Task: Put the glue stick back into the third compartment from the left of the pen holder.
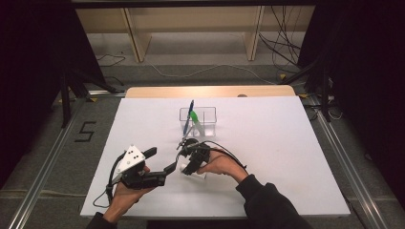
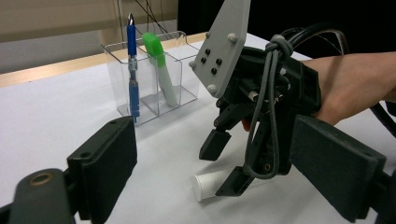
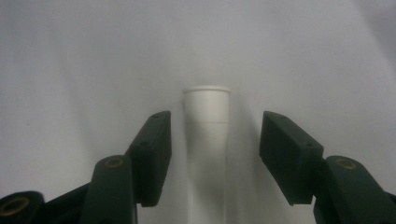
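White plastic marker with a capped end [image 3: 206, 140] lies flat on the white table [image 1: 267, 157] at lower centre of the high view, lengthwise between the right gripper [image 3: 212, 154]'s parted jaws, neither pad touching it, while the left gripper [image 2: 224, 177] waits wide open nearby

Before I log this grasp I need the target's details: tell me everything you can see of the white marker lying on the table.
The white marker is a smooth, plastic-looking white tube with a wider capped end and a small rim. It lies flat on the white table, in front of the clear organiser. The right gripper straddles it, one jaw on each side with gaps showing, so the pads do not press it. Nothing else touches it.
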Available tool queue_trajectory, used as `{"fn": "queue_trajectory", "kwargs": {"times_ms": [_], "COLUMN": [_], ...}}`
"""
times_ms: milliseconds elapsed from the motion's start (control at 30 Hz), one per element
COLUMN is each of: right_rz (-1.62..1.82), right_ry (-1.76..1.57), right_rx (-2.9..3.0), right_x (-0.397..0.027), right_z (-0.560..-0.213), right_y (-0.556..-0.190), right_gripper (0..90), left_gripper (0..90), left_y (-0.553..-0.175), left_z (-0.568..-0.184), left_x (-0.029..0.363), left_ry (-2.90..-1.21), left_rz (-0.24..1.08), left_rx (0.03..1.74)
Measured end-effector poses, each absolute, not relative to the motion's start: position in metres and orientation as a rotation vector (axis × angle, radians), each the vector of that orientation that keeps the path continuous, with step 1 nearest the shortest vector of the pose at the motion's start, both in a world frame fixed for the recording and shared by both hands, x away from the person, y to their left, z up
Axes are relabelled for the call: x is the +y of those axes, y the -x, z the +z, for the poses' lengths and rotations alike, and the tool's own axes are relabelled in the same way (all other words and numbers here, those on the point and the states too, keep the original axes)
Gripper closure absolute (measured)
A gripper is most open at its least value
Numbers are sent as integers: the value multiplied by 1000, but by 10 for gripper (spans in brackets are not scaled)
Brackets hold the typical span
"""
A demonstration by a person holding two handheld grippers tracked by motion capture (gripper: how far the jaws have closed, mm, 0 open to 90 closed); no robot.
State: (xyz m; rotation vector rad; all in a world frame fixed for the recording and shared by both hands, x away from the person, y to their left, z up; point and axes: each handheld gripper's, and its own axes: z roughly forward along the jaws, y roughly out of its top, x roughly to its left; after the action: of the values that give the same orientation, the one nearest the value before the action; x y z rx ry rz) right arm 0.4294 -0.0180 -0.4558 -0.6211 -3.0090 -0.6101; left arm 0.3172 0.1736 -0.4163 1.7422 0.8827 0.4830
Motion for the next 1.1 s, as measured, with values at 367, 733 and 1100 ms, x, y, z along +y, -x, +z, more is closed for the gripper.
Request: {"fn": "queue_trajectory", "kwargs": {"times_ms": [367,733,1100], "right_rz": [-562,-523,-505], "right_ry": [608,599,604], "right_rx": [-3012,-3027,-3052], "right_x": [-13,-10,-7], "right_z": [-461,-464,-463], "right_y": [-426,-426,-424], "right_gripper": [533,591,672], "left_gripper": [142,142,141], "left_y": [-317,-317,-317], "left_z": [-416,-416,-416], "left_x": [173,174,175], "left_ry": [-1742,-1743,-1742], "left_rz": [484,482,481], "left_rx": [881,879,878]}}
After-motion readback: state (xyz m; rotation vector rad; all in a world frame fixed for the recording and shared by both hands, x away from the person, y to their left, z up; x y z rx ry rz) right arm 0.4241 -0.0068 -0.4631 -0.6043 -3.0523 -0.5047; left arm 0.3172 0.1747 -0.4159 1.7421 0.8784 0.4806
